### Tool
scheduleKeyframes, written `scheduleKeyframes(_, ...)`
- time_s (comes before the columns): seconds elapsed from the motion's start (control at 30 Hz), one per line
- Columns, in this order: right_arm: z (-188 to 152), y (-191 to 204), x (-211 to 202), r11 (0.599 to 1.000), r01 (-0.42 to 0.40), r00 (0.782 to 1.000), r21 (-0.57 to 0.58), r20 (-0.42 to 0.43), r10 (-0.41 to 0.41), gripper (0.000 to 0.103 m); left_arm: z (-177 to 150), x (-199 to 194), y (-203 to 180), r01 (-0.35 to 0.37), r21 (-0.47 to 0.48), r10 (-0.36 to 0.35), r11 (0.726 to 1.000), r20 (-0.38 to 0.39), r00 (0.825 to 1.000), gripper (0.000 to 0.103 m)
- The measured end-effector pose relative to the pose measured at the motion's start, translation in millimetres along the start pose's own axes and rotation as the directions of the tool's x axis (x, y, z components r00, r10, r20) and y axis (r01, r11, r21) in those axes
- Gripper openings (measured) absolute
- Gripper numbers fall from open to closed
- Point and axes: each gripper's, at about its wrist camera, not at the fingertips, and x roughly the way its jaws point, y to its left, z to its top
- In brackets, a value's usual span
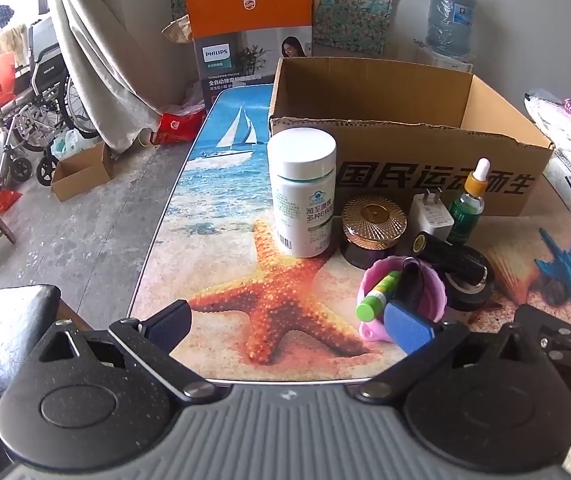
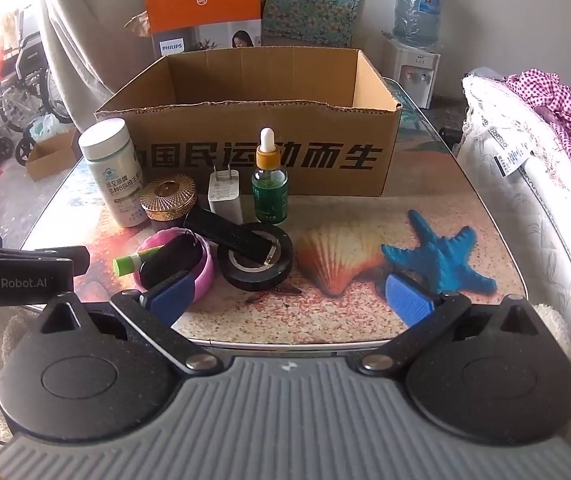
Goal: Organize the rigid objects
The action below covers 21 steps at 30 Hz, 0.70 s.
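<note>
Your left tool (image 1: 289,330) hung wide open over the tabletop (image 1: 225,184), holding nothing; its right pad (image 1: 407,330) sat just in front of the pink cup (image 1: 431,286). Your right tool (image 2: 289,298) was equally spread and empty, low at the near edge. The objects stood clustered before the open box (image 2: 253,156): white bottle (image 2: 115,172), gold-lidded jar (image 2: 168,196), charger (image 2: 224,196), dropper bottle (image 2: 269,184), and tape roll (image 2: 255,270) with a black stick (image 2: 227,234) across it.

PHILIPS on orange box (image 1: 245,32), GenRobot.AI (left tongs (image 2: 17,276))
</note>
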Motion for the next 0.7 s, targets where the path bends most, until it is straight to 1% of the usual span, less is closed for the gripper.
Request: scheduleKeyframes(0.7, 1.7, -2.9, 2.4, 1.000, -0.007, 1.000, 0.011, -0.007, 0.007, 0.102, 2.0, 3.5, 0.1, -0.004, -0.007, 0.004, 1.000, -0.007, 1.000, 0.103)
